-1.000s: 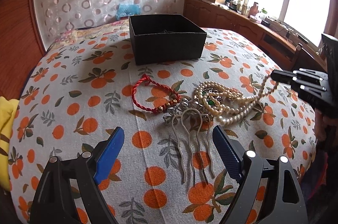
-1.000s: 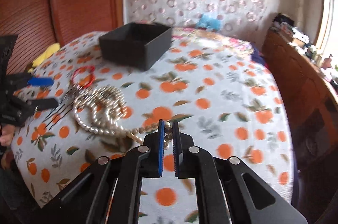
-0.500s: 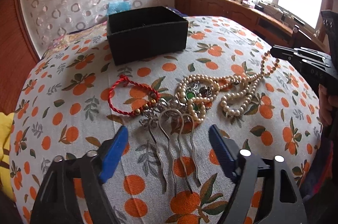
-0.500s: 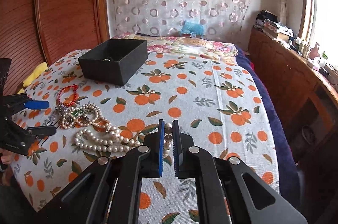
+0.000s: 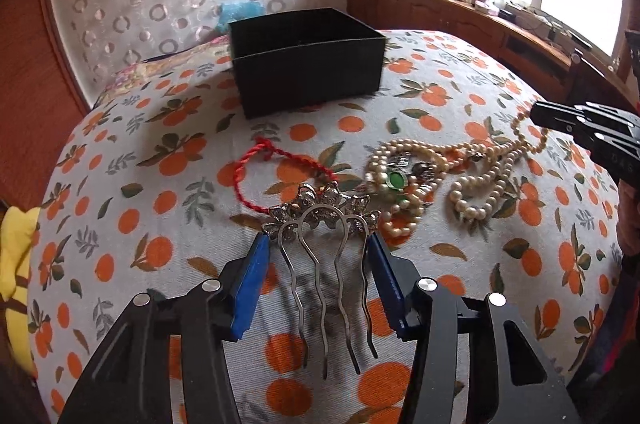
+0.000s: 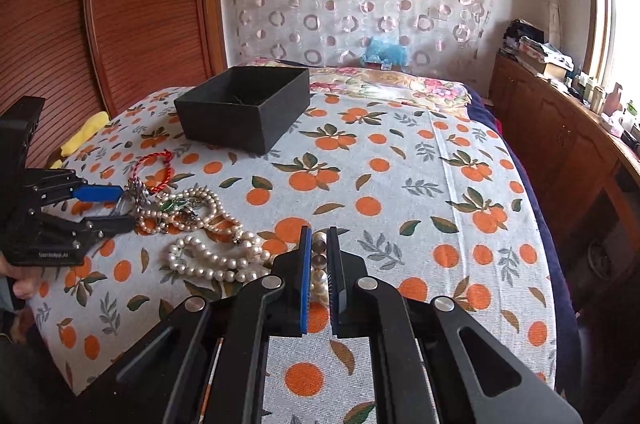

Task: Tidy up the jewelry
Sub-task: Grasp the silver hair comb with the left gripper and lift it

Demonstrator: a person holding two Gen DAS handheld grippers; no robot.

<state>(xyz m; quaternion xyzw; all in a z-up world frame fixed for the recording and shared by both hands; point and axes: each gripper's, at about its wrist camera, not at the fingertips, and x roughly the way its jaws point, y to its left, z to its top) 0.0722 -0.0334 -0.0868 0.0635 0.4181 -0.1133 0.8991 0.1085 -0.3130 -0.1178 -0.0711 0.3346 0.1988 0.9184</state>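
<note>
A silver hair comb lies on the orange-print cloth between the blue pads of my left gripper, which has closed in on both its sides. A red cord bracelet lies just beyond it. A pearl necklace with a green stone sits to the right. My right gripper is shut on the end of the pearl necklace. An open black box stands farther back on the bed and also shows in the right wrist view.
A wooden headboard rises at the left. A wooden cabinet with clutter runs along the window side. A yellow cloth lies at the bed's left edge.
My left gripper has moved forward and narrowed from wide open until its pads meet the hair comb. The right gripper stays shut on the pearls, which it has dragged slightly right.
</note>
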